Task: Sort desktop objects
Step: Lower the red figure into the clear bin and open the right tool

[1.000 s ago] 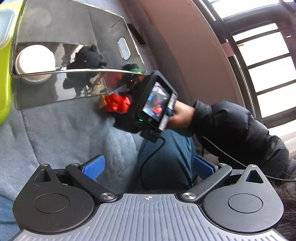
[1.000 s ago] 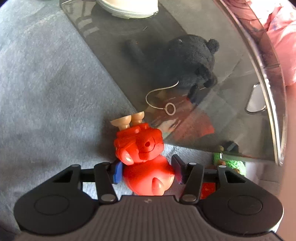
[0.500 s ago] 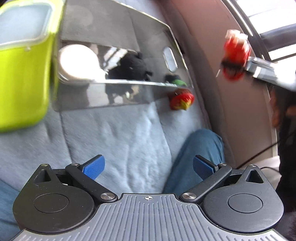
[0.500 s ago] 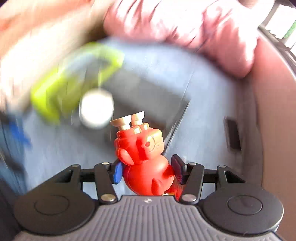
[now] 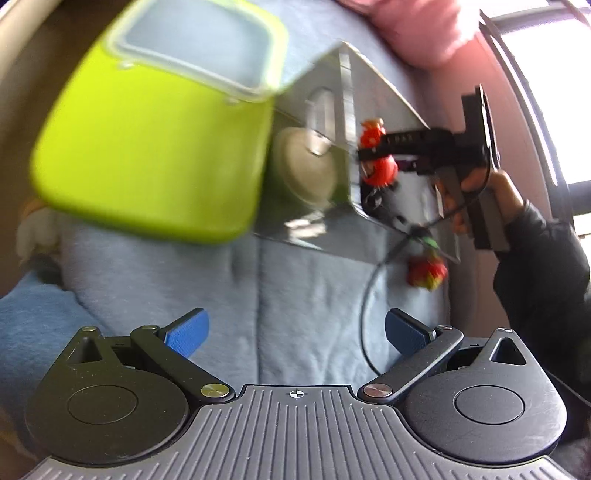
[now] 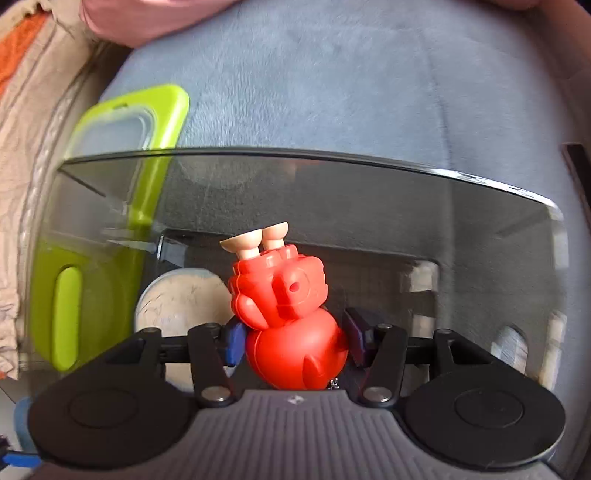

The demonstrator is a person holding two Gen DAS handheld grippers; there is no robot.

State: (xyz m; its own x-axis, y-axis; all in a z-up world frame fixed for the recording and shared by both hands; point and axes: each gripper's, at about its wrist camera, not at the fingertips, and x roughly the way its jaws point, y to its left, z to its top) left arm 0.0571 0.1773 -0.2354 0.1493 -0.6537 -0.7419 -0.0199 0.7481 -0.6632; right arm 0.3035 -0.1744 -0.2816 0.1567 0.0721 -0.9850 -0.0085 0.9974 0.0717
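Note:
My right gripper (image 6: 293,341) is shut on a red plastic toy figure (image 6: 291,306) with beige feet, held head-down over a shiny metal tray (image 6: 332,192). From the left wrist view the same red toy (image 5: 376,158) hangs in that gripper (image 5: 373,155) above the tray (image 5: 354,103). My left gripper (image 5: 295,334) stands open over the blue fleece with nothing between its fingers. A lime-green lidded box (image 5: 155,140) lies left of the tray. A white round cup lid (image 6: 177,299) rests inside the tray.
A red and green strawberry-like toy (image 5: 426,271) lies on the blue blanket (image 5: 295,280) beside the tray's near corner. A pink cushion (image 6: 147,18) sits at the back. A black cable (image 5: 369,295) trails from the right gripper, held by a hand (image 5: 484,192) in a black sleeve.
The right gripper lifted the red toy off the blanket and swung it over the tray. The left gripper swung left and down, bringing the green box close.

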